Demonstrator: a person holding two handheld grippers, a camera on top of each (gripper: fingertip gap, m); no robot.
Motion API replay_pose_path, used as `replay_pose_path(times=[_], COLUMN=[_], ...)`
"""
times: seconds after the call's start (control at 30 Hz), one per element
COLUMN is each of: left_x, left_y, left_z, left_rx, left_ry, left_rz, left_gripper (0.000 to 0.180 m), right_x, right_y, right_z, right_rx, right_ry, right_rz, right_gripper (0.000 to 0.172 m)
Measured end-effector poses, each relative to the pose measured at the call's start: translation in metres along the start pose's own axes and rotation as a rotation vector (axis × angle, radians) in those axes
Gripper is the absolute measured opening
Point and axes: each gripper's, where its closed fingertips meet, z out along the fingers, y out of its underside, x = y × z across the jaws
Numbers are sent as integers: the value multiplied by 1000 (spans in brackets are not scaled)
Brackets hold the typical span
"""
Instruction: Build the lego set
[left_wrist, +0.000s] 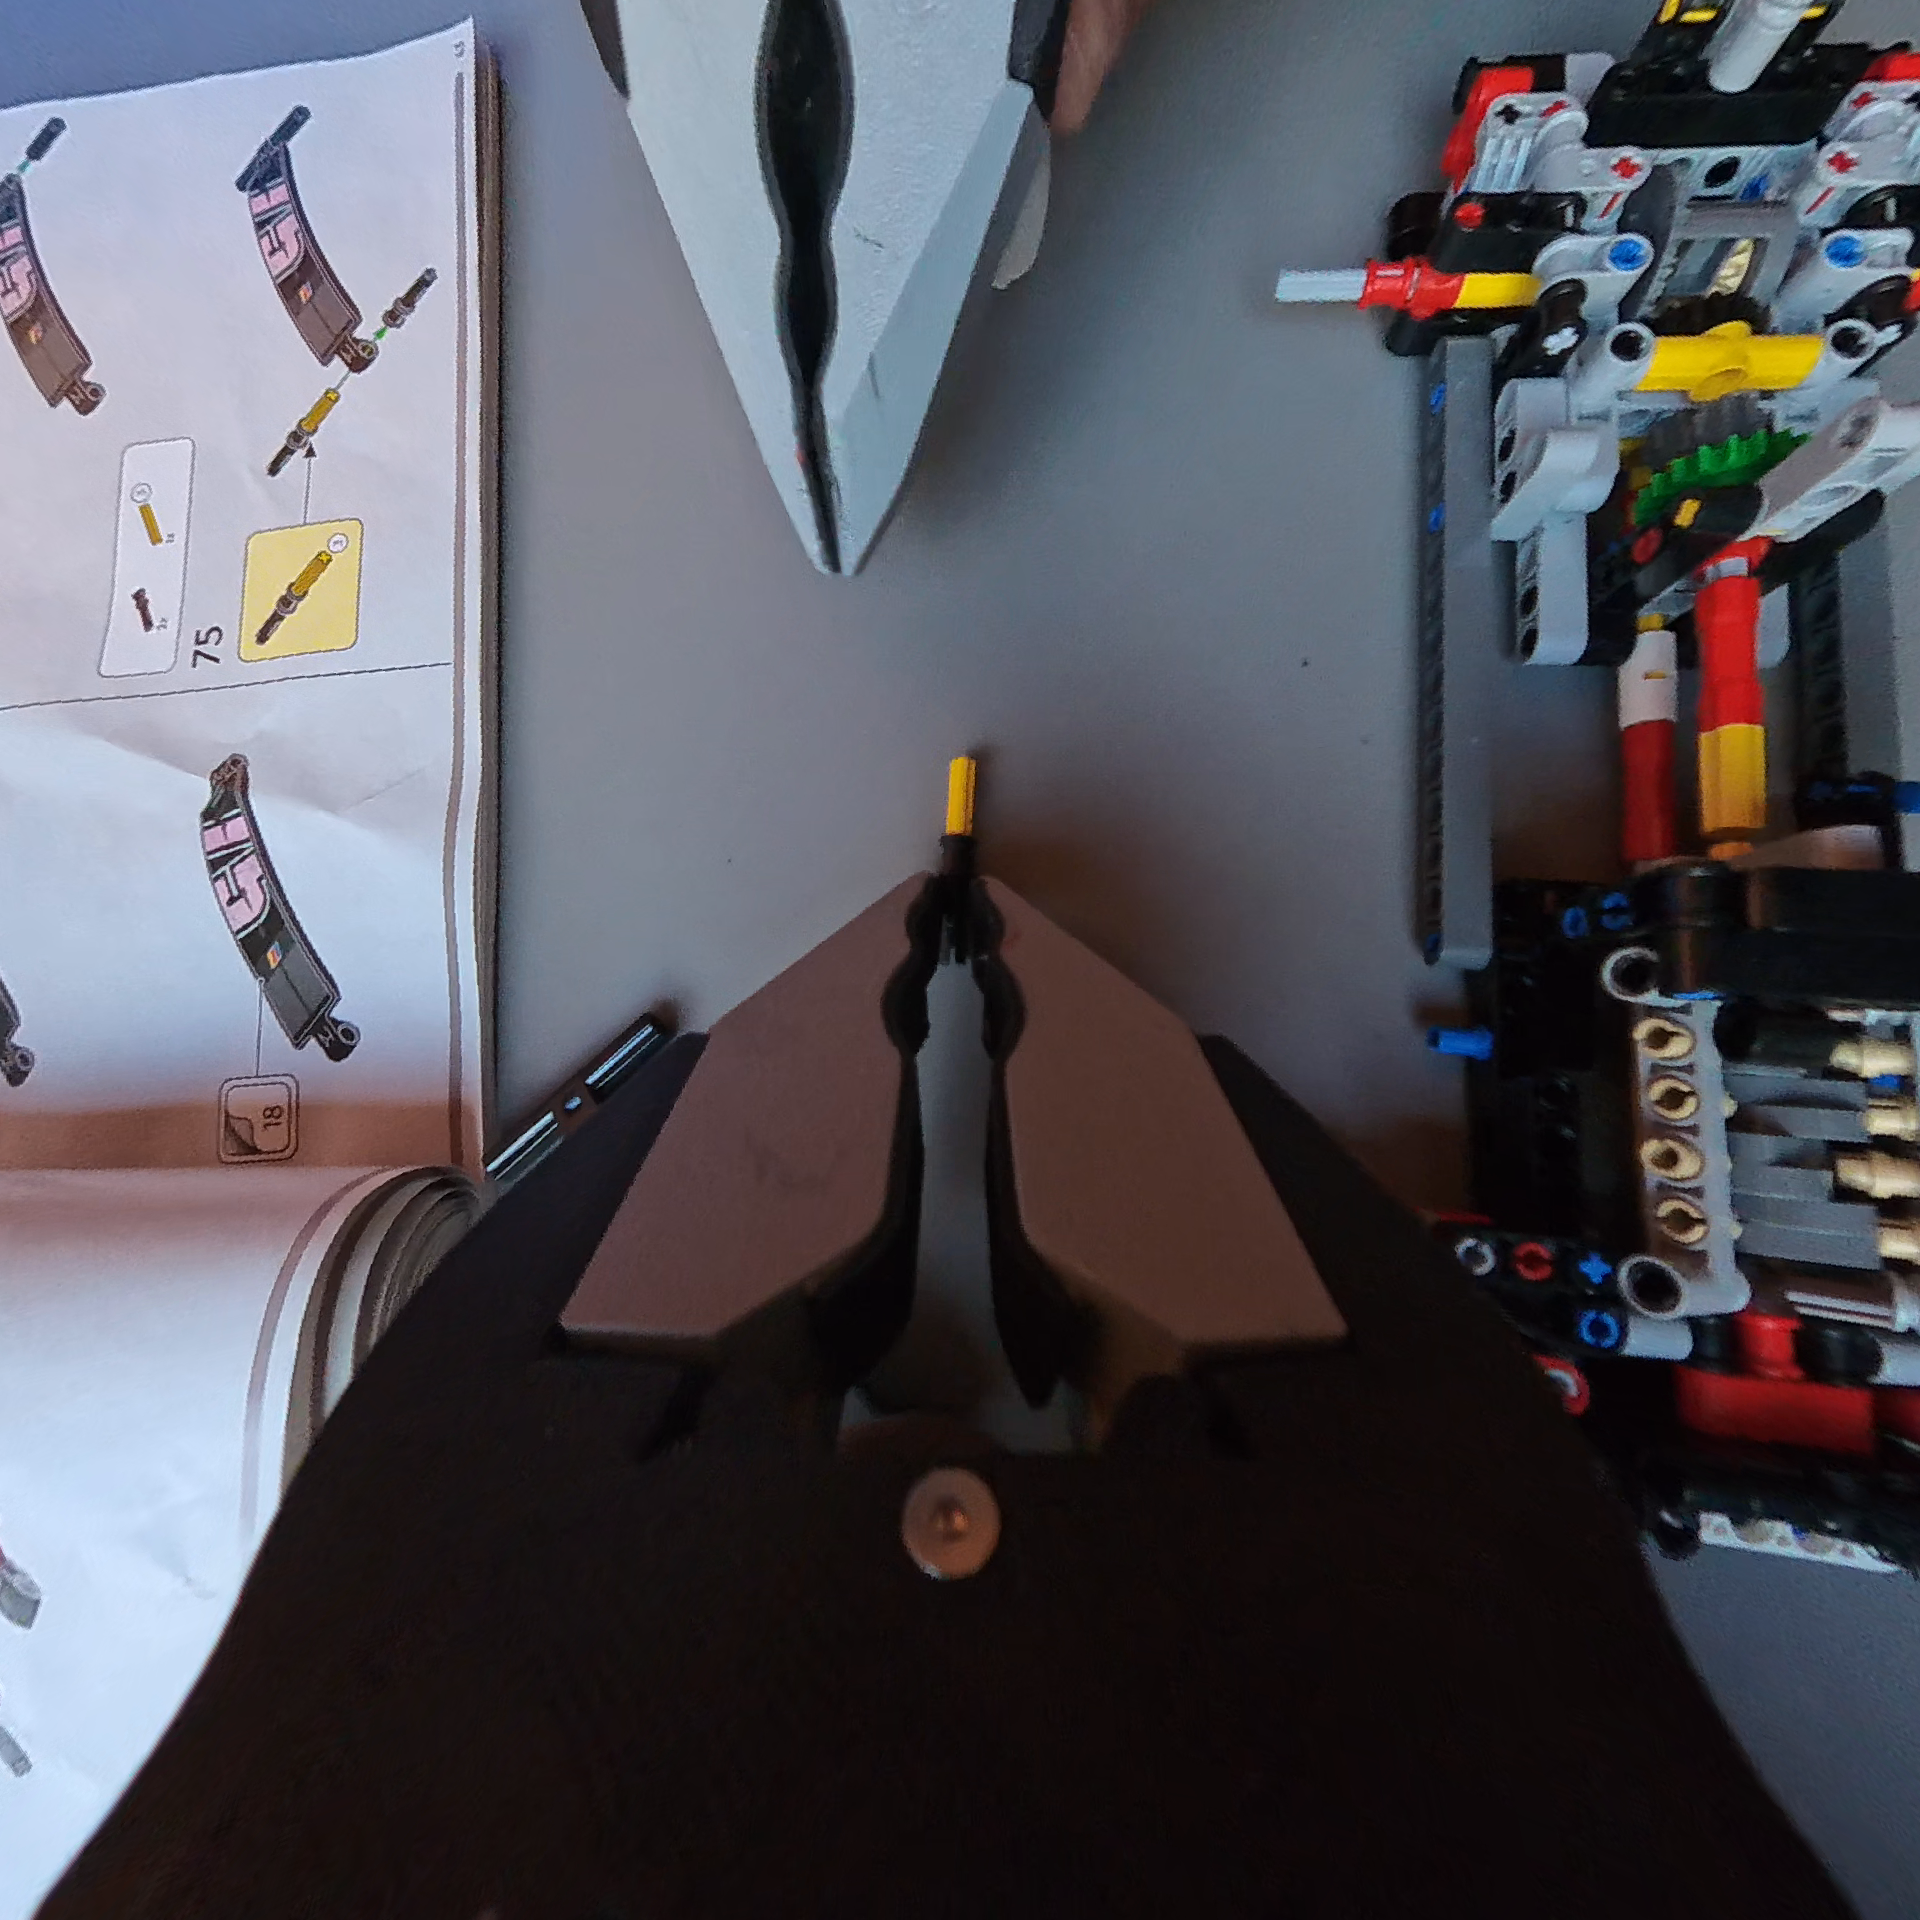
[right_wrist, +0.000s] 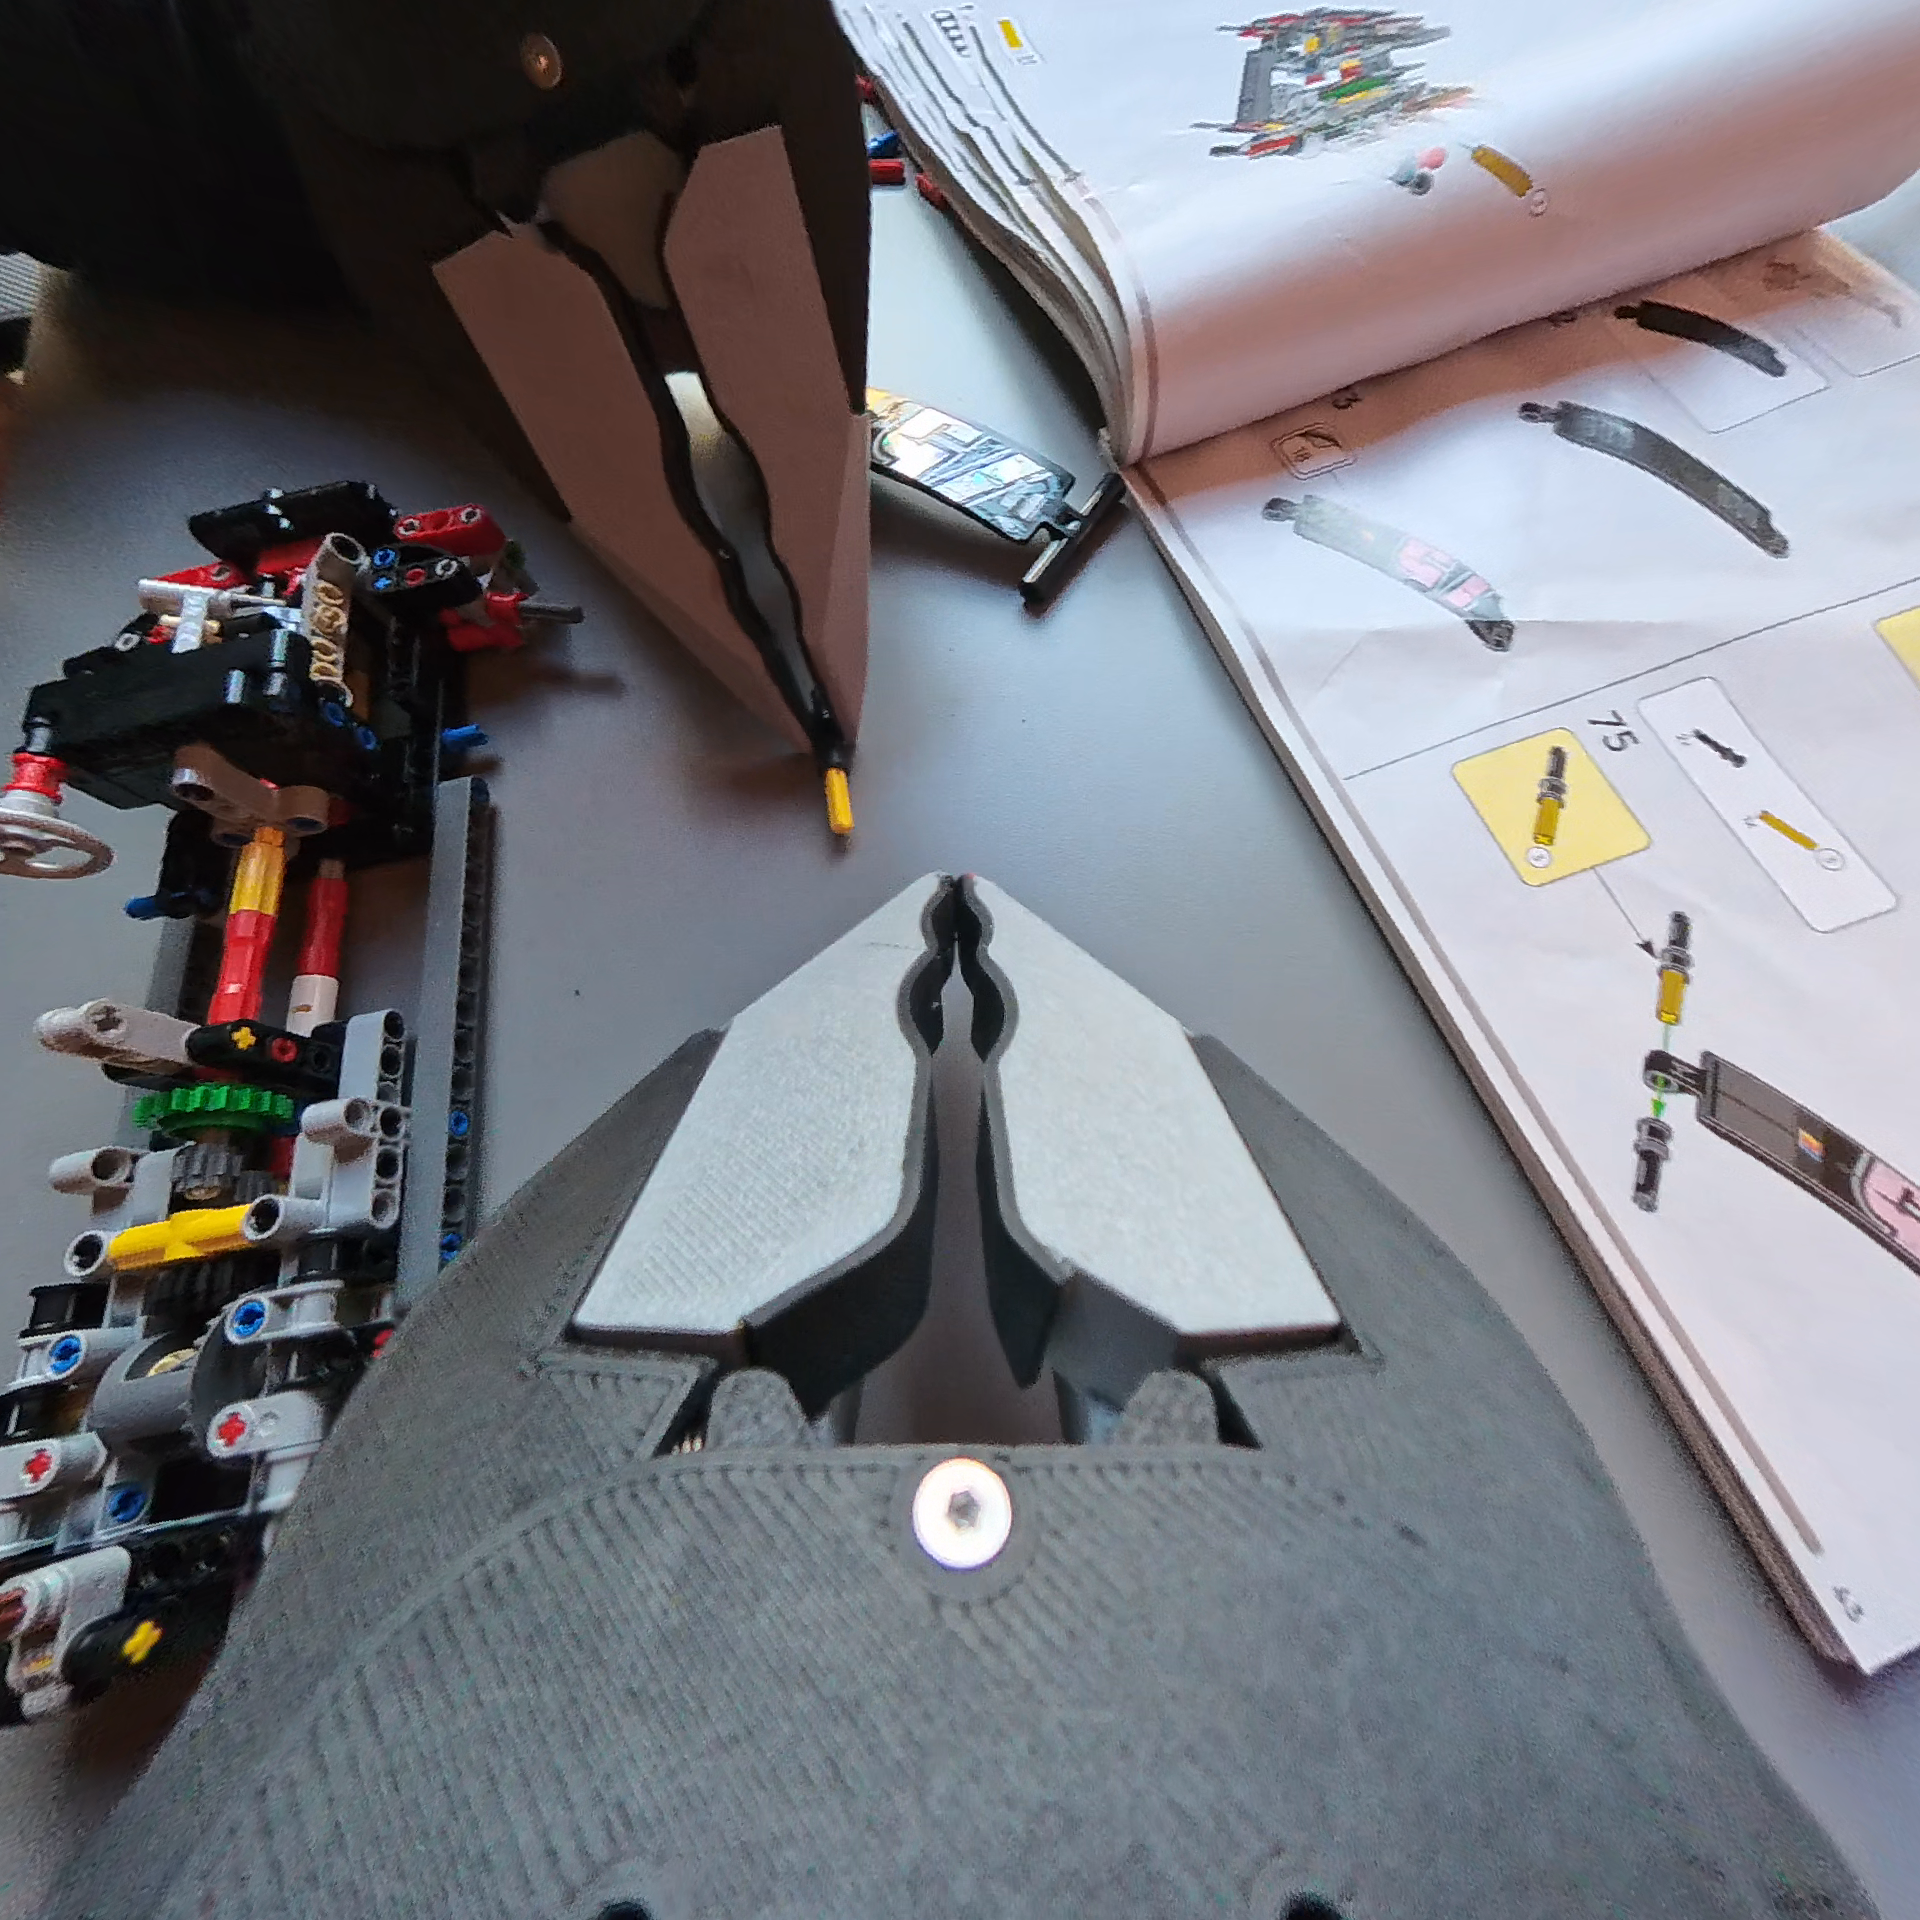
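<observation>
My left gripper (left_wrist: 956, 896) is shut on a small black pin (left_wrist: 956, 857) with a yellow axle piece (left_wrist: 960, 795) sticking out past the fingertips, just above the grey table (left_wrist: 1143, 675). The right wrist view shows the same gripper (right_wrist: 831, 740) pointing down with the yellow piece (right_wrist: 837, 800) at its tip. My right gripper (right_wrist: 956, 883) is shut, its pads together, with nothing plainly between them. It points at the left gripper from a short distance, and its tip also shows in the left wrist view (left_wrist: 836, 561).
A partly built brick model (left_wrist: 1683, 623) in black, grey, red and yellow lies to one side, also seen in the right wrist view (right_wrist: 260, 935). An open instruction booklet (left_wrist: 260, 623) (right_wrist: 1558, 623) lies on the other side. A curved black stickered panel (right_wrist: 977, 468) lies by the booklet. Left tips to right tips: about 6 centimeters.
</observation>
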Motion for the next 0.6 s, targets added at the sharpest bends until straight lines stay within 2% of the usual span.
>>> replay_pose_path(times=[0.23, 0.6], left_x=[1, -1], left_y=[0, 5], left_z=[0, -3], left_rx=[-12, -63], left_ry=[-15, -29], left_rz=[6, 11], left_gripper=[2, 2], right_x=[20, 32], right_y=[-9, -19], right_z=[-18, -33], right_rx=[111, 229], right_ry=[65, 51], right_rz=[34, 128], right_gripper=[0, 0])
